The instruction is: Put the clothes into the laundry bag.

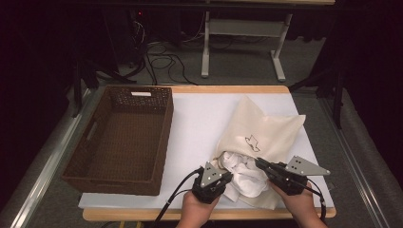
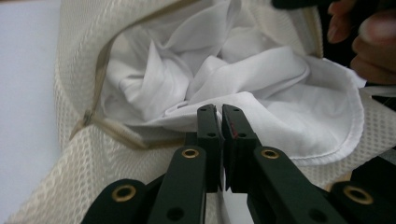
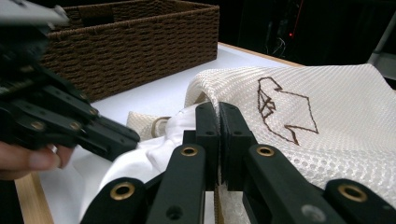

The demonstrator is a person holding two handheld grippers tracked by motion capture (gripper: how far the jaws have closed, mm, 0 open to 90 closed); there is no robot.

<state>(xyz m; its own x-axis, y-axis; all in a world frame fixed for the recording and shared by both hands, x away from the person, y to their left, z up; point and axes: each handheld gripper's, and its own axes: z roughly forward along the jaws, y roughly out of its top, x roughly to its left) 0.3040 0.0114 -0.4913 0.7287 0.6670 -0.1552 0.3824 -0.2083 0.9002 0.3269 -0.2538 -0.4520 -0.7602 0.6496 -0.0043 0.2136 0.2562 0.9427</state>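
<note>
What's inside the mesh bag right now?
Crumpled white cloth fills the mouth of the mesh bag and spills out toward the left gripper. The bag's fabric covers anything deeper inside, so I can't tell what else is in there.

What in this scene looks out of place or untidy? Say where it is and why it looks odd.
The crumpled white cloth spills halfway out of the open mouth of the cream mesh bag, bunched near the table's front edge between the left gripper and right gripper. The wicker basket sits squarely.
</note>
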